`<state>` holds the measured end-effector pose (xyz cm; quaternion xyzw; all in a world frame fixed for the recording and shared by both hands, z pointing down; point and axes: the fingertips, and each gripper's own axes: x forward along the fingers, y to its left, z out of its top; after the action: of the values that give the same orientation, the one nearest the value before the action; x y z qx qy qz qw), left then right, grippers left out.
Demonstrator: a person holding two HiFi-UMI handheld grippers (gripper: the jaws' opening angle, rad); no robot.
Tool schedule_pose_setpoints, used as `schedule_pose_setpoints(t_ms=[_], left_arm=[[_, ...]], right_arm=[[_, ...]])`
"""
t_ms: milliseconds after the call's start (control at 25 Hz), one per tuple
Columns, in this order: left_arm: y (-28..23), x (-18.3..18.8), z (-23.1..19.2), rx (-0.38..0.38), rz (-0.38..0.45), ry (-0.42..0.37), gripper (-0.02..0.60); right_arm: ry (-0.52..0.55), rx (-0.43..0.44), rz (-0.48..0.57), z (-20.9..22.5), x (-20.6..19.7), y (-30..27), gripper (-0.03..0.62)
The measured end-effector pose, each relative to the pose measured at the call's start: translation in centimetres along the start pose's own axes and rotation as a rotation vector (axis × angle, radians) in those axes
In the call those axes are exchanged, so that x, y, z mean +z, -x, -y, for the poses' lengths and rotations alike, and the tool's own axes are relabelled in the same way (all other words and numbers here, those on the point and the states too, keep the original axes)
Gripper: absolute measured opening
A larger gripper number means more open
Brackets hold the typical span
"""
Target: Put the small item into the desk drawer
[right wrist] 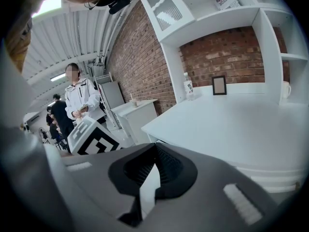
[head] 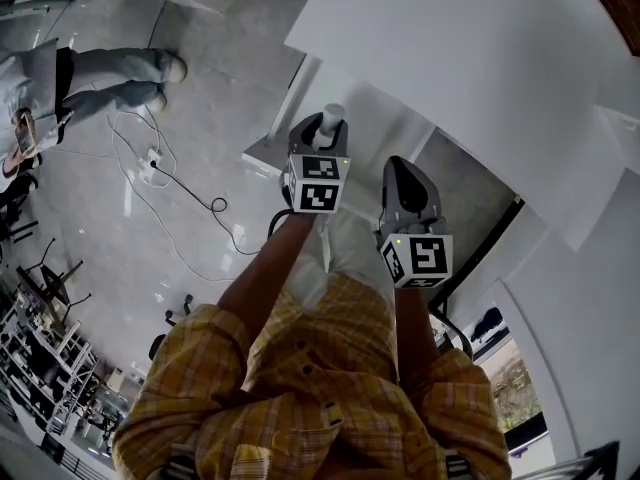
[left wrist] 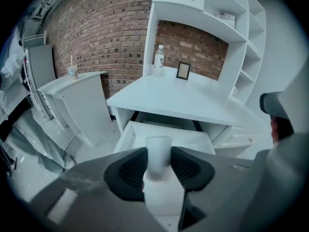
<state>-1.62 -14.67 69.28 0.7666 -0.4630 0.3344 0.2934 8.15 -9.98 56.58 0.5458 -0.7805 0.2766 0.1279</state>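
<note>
My left gripper [left wrist: 158, 152] is shut on a small white cylinder-shaped item [left wrist: 158, 151], which stands upright between the dark pads. Just beyond it the white desk drawer [left wrist: 126, 133] is pulled open under the desk top [left wrist: 188, 100]. In the head view the left gripper [head: 325, 130] holds the item [head: 332, 116] over the drawer's corner [head: 262, 154], in front of the desk [head: 450, 48]. My right gripper [head: 405, 173] hangs beside it to the right. Its jaws [right wrist: 155, 146] are shut, tips together, with nothing in them.
On the desk stand a water bottle [left wrist: 159, 61] and a small picture frame [left wrist: 183, 70], with shelves [left wrist: 231, 21] above. A white side counter [left wrist: 72, 88] with a cup [left wrist: 72, 71] stands to the left. A person [head: 90, 78] and a floor cable [head: 190, 193] are further left.
</note>
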Motion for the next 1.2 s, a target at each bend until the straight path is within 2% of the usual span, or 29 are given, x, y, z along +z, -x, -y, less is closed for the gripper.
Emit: schedule_pose_setpoints(t_ms=[1200], left_arm=[[-10.0, -6.6, -0.9, -0.015, -0.245, 0.061, 0.166]], right_arm=[[-0.016, -0.007, -0.078, 1.4, -2.6, -1.4, 0.0]])
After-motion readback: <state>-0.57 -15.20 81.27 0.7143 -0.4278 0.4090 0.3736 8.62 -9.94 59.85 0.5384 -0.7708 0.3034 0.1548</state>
